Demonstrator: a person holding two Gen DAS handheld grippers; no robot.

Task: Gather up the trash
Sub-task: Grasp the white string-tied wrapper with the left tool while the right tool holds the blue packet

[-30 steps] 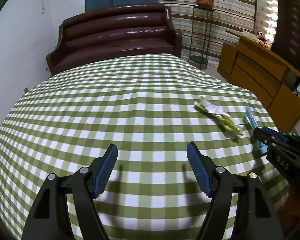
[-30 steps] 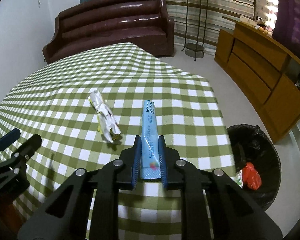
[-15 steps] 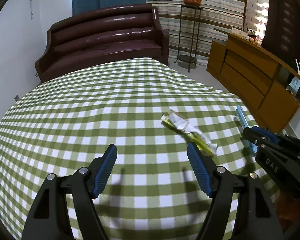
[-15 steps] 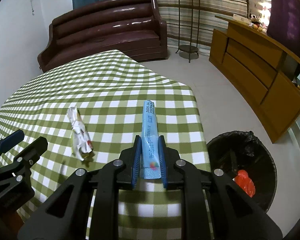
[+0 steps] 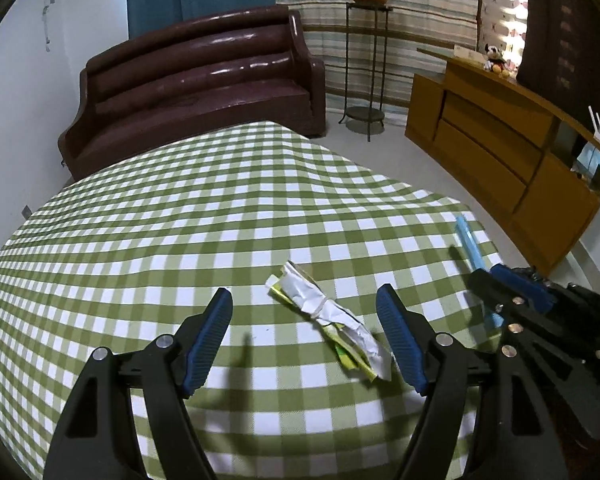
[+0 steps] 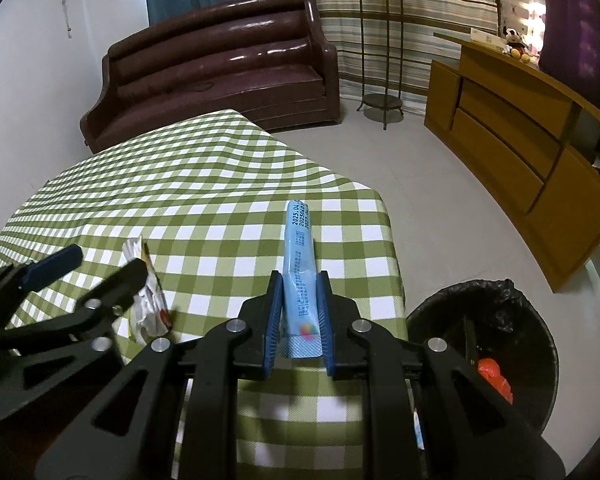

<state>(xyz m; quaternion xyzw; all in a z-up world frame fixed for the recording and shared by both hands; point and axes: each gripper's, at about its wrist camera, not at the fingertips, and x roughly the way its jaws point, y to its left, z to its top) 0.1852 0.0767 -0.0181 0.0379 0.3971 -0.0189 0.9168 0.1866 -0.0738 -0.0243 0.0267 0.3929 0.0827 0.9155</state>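
Note:
A crumpled white and yellow-green wrapper [image 5: 332, 320] lies on the green checked tablecloth [image 5: 180, 220]. My left gripper [image 5: 306, 308] hangs open above it, the wrapper lying between the blue pads and nearer the right one, untouched. My right gripper [image 6: 299, 280] is shut on a long light-blue packet [image 6: 299, 248] that sticks out forward over the table's right edge. In the left wrist view the right gripper [image 5: 496, 276] shows at the right with the blue packet [image 5: 468, 240]. In the right wrist view the left gripper [image 6: 88, 268] sits over the wrapper [image 6: 148, 300].
A black-lined trash bin [image 6: 500, 344] with a red scrap inside stands on the floor right of the table. A brown sofa [image 5: 196, 92] lies beyond the table, a plant stand [image 5: 366, 60] and a wooden cabinet [image 5: 500, 148] to the right.
Both grippers have shifted rightward: the wrapper has slid from right of the left gripper to between its pads. The blue packet has travelled toward the table's right edge, and the bin shows larger.

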